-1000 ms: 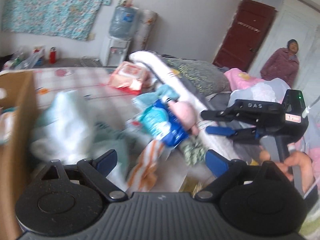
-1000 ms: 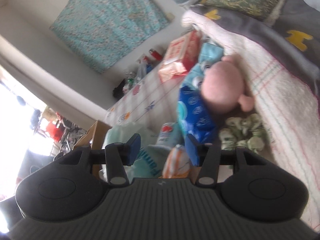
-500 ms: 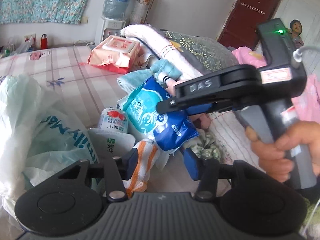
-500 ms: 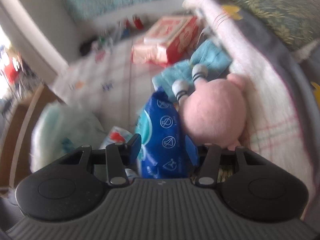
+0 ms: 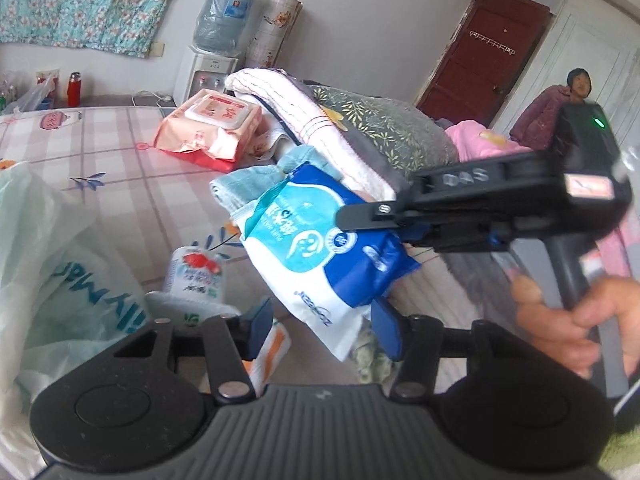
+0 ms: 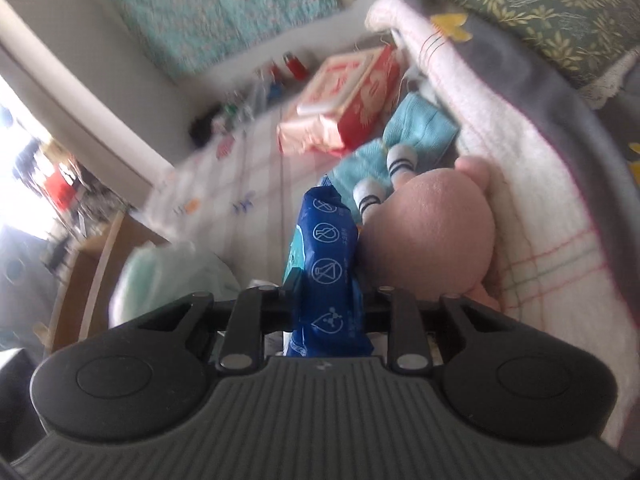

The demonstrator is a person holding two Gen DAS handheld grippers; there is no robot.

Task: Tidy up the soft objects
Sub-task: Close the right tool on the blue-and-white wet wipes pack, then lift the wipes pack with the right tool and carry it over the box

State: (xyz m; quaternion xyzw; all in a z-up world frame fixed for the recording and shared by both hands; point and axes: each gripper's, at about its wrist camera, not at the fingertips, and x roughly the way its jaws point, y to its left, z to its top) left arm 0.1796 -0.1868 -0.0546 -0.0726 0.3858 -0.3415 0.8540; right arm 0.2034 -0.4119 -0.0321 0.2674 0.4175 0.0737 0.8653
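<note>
Tissue pack (image 6: 326, 276), blue and white, sits on the bed next to the pink plush toy (image 6: 432, 236). The right gripper (image 6: 330, 292) is closing on its end and squeezes it. The left gripper (image 5: 320, 320) stands partly open and is opening a bit more; the pack's corner hangs between its fingers, untouched. The pack looks light, squishy and slippery, so a grip across the thick middle seems safest.
</note>
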